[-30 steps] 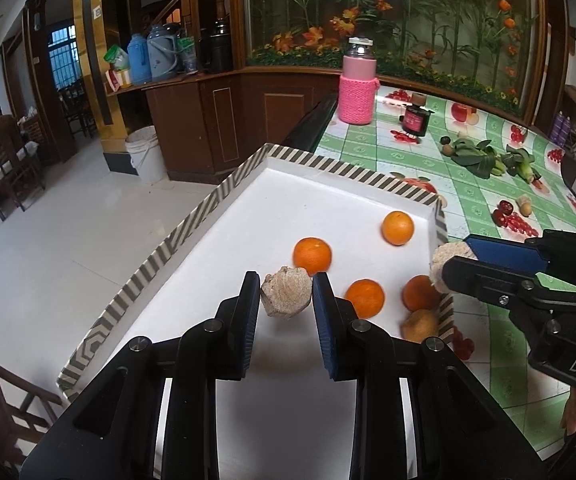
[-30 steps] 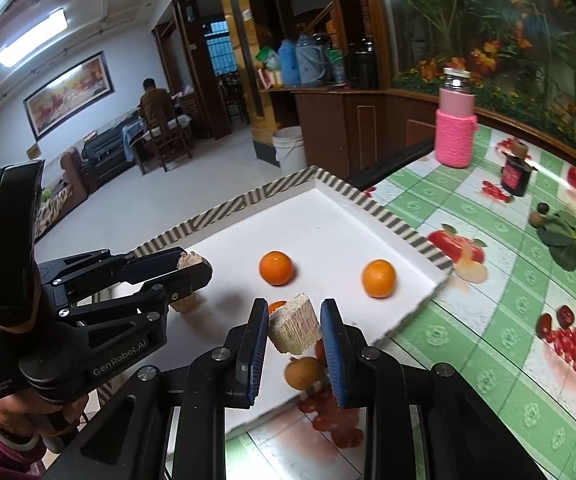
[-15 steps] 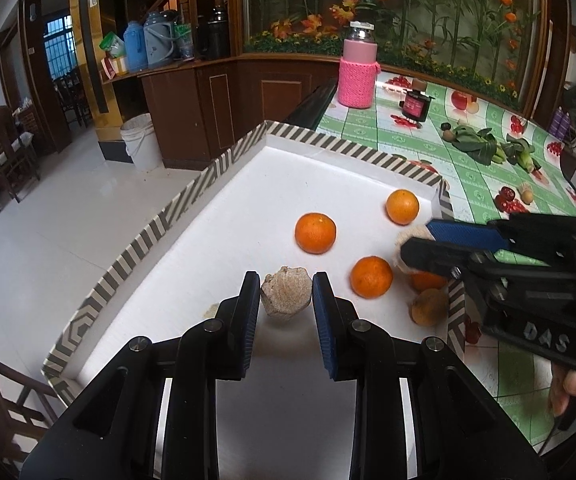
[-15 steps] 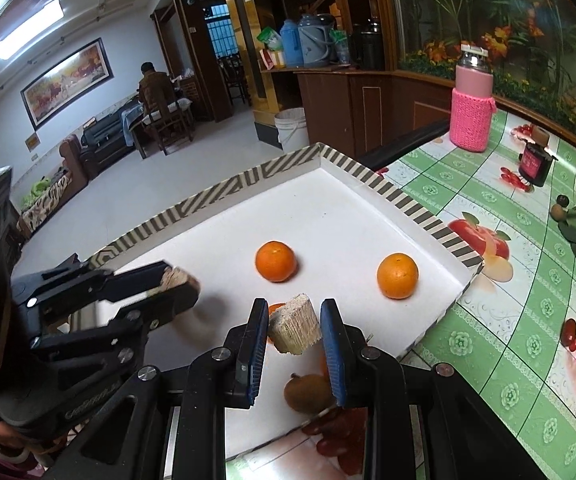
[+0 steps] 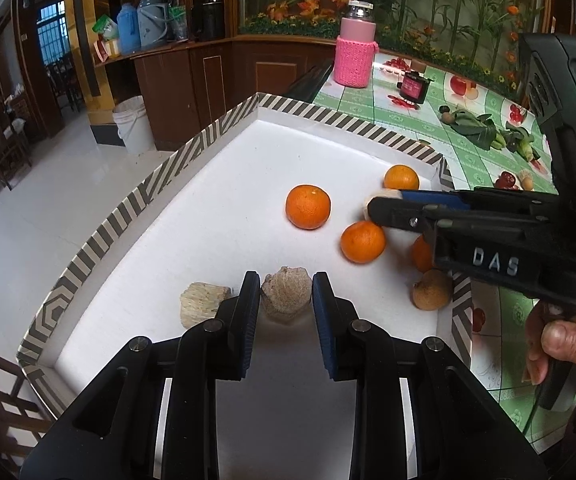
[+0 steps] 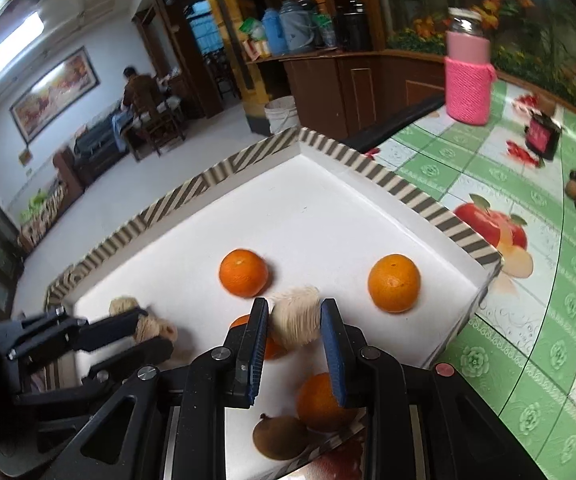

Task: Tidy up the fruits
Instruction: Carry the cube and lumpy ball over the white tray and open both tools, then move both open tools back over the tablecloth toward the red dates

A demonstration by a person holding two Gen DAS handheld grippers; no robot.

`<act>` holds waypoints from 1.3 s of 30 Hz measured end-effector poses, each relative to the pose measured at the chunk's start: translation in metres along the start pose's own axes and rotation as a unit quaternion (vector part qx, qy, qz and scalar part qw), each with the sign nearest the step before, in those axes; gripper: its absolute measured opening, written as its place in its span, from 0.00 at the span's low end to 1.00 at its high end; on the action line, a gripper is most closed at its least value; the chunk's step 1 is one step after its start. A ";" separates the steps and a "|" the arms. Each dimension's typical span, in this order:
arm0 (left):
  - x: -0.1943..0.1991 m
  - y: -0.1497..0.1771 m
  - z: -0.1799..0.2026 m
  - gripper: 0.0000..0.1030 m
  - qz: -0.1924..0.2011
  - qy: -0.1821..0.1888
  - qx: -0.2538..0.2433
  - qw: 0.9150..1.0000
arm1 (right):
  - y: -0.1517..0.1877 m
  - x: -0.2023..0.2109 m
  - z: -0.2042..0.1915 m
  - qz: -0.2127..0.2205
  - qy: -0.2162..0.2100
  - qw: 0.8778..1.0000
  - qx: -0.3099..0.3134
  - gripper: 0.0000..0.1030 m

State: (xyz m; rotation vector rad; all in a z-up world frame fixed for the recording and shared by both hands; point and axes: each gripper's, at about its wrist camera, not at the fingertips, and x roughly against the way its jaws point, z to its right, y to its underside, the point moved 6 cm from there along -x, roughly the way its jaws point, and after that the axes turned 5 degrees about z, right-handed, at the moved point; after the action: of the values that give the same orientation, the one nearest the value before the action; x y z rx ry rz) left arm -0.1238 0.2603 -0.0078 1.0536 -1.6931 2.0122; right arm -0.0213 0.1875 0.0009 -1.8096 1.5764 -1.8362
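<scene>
Gripping tan chunks, L gripper (image 5: 285, 294); R gripper (image 6: 294, 322), over tray (image 5: 191, 152)

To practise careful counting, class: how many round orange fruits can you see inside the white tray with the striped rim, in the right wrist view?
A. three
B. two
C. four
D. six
C: two round orange fruits lie in the open on the white striped-rim tray, and two more show partly behind the right tongs.

Round orange fruits (image 5: 308, 206) have glossy, finely dimpled peel, the pale fibrous chunk (image 5: 286, 294) looks rough and matt, the white striped-rim tray (image 5: 99, 236) smooth matt, the pink bottle sleeve (image 5: 355, 61) knitted.
</scene>
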 end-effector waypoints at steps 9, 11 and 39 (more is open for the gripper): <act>0.001 -0.001 -0.002 0.57 -0.003 -0.008 0.011 1.000 | 0.006 0.028 0.005 0.023 -0.003 1.000 -0.012 0.25; 0.003 -0.002 -0.002 0.62 0.002 -0.014 0.014 1.000 | 0.008 0.036 0.005 0.029 -0.001 1.000 -0.012 0.25; 0.017 -0.029 0.092 0.62 0.053 0.014 -0.037 0.998 | 0.055 0.136 0.083 0.071 0.104 0.991 -0.046 0.25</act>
State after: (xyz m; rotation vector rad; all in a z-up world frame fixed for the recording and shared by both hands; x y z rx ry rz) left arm -0.0859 0.1776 0.0275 0.9250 -1.8275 2.0015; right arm -0.0243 0.0220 0.0313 -1.5365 1.8374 -1.9691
